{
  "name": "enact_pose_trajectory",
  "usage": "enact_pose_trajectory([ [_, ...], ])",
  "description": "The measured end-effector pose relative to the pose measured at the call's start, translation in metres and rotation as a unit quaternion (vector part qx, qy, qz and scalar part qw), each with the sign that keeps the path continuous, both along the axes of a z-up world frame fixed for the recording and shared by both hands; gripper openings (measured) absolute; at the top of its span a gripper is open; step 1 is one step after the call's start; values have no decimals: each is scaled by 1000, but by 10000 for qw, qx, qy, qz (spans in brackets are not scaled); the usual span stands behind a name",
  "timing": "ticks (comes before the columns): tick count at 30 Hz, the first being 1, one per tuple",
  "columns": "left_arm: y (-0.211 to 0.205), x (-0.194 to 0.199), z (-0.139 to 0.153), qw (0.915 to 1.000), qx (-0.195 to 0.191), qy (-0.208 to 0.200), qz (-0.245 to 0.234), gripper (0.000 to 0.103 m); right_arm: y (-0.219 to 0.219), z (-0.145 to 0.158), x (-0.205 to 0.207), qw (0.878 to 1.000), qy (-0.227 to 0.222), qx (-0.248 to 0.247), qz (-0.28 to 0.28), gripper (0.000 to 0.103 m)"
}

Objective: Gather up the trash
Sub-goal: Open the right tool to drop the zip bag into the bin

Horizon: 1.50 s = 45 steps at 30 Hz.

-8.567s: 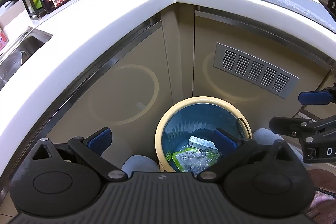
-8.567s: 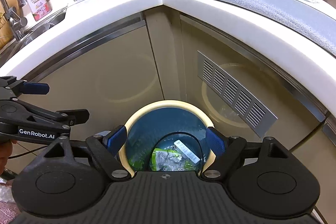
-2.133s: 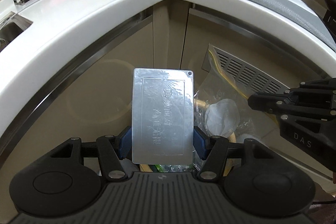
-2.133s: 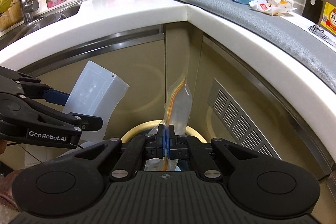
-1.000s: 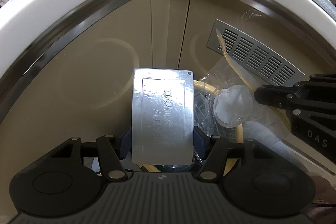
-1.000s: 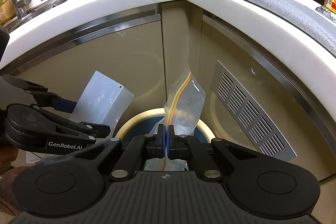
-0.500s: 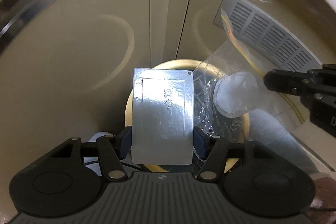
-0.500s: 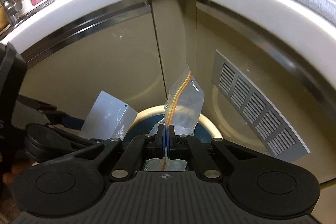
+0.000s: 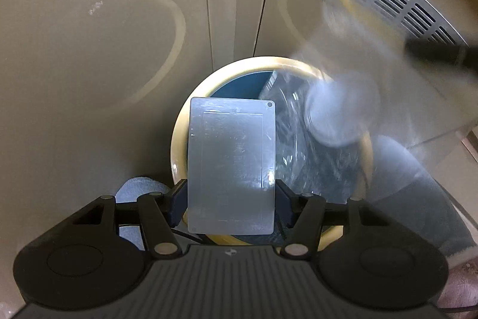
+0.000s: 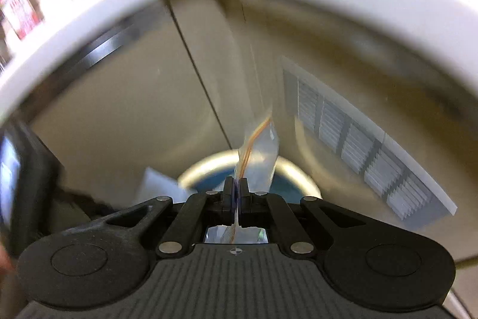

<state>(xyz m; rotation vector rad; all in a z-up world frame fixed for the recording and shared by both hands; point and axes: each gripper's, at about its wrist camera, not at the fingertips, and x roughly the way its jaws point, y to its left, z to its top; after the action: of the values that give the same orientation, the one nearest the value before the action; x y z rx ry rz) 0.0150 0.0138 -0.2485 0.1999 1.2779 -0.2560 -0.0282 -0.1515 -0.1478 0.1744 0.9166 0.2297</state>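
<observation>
My left gripper (image 9: pixel 230 201) is shut on a flat translucent plastic box (image 9: pixel 231 166), held upright right above the round bin (image 9: pixel 179 139) with its cream rim and blue liner. A clear zip bag (image 9: pixel 352 115) with a round white lid inside hangs blurred over the bin's right side. My right gripper (image 10: pixel 236 190) is shut on that zip bag (image 10: pixel 258 151) along its orange seal strip, above the bin (image 10: pixel 298 172). The plastic box (image 10: pixel 156 183) shows blurred at the left of the bin in the right wrist view.
Beige cabinet doors (image 9: pixel 104 35) stand behind the bin, with a slatted metal vent (image 9: pixel 397 2) at the right. The white countertop edge (image 10: pixel 119 5) curves overhead. A person's light slipper (image 9: pixel 137 187) is left of the bin and a trouser leg (image 9: pixel 418 193) right of it.
Both grippers have sunk towards the bin, so the bin fills more of the left wrist view and the countertop has left it. The zip bag swings and blurs. Both grips are unchanged.
</observation>
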Motion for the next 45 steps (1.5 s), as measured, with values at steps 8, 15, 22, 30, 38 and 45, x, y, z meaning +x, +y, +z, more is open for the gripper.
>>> enact_pose_trajectory([
  [8, 4, -2, 1, 10000, -35, 3, -3, 65, 8, 17, 15, 9966, -820, 56, 55, 2],
  [15, 8, -6, 4, 10000, -50, -41, 59, 65, 30, -49, 15, 9971, 417, -232, 595, 2],
  [22, 4, -3, -2, 10000, -35, 15, 2, 65, 18, -88, 11, 9911, 1245, -164, 451, 2],
  [30, 7, 0, -7, 9999, -11, 41, 114, 65, 11, -91, 1, 9897, 1344, -221, 439, 2],
  [38, 16, 2, -7, 9997, 65, 36, 228, 65, 3, -107, 1, 9848, 1699, -34, 365, 2],
  [45, 24, 1, -3, 9994, 90, -48, 318, 65, 25, -132, 14, 9751, 2053, 9, 841, 3],
])
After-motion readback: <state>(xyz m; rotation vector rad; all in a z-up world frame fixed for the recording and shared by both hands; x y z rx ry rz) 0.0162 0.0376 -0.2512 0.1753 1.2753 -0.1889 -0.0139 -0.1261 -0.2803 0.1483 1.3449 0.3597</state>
